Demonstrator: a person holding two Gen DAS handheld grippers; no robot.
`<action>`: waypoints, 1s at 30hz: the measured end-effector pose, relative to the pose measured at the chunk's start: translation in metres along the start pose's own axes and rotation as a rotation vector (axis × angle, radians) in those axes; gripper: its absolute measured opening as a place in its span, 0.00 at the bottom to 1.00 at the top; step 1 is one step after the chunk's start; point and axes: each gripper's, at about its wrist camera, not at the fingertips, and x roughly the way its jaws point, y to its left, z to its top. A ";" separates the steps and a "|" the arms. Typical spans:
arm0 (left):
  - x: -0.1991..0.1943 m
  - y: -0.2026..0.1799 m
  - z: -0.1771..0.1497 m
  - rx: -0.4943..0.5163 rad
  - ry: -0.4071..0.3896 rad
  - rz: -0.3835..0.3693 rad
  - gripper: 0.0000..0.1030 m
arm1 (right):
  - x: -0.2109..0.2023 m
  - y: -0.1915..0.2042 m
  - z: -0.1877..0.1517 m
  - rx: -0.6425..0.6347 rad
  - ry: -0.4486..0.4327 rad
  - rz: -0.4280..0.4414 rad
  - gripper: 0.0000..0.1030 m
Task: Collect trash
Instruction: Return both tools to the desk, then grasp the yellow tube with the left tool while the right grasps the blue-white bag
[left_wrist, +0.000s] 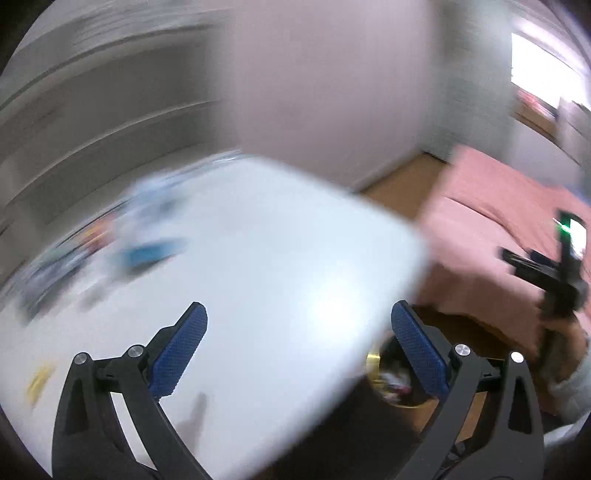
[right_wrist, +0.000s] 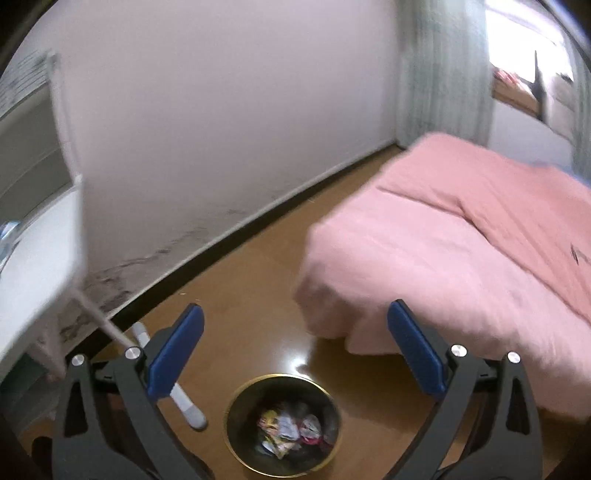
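A round dark bin (right_wrist: 280, 376) with a gold rim stands on the brown floor, below and between my right gripper's fingers. Crumpled wrappers (right_wrist: 284, 430) lie in it. My right gripper (right_wrist: 295, 314) is open with nothing between its blue pads. My left gripper (left_wrist: 298, 314) is also open and empty, above the near corner of a white table (left_wrist: 280, 236). The left wrist view is blurred. Smeared litter, one piece blue (left_wrist: 151, 254), lies at the table's far left, and a yellow scrap (left_wrist: 38, 380) lies near the front left. The bin's rim (left_wrist: 373, 363) peeks out under the table edge.
A pink-covered bed (right_wrist: 461, 240) fills the right side, close to the bin. A white table leg (right_wrist: 110, 328) slants down left of the bin. A pale wall with a dark skirting runs behind. A hand (left_wrist: 565, 343) grips a black device at the right edge.
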 end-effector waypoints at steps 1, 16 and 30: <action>-0.009 0.028 -0.008 -0.048 0.003 0.058 0.94 | -0.001 0.016 0.003 -0.028 -0.005 0.023 0.93; -0.028 0.234 -0.080 -0.264 0.187 0.289 0.68 | -0.054 0.271 0.026 -0.353 -0.064 0.428 0.93; -0.015 0.272 -0.065 -0.265 0.146 0.264 0.11 | -0.031 0.422 0.042 -0.451 0.036 0.550 0.93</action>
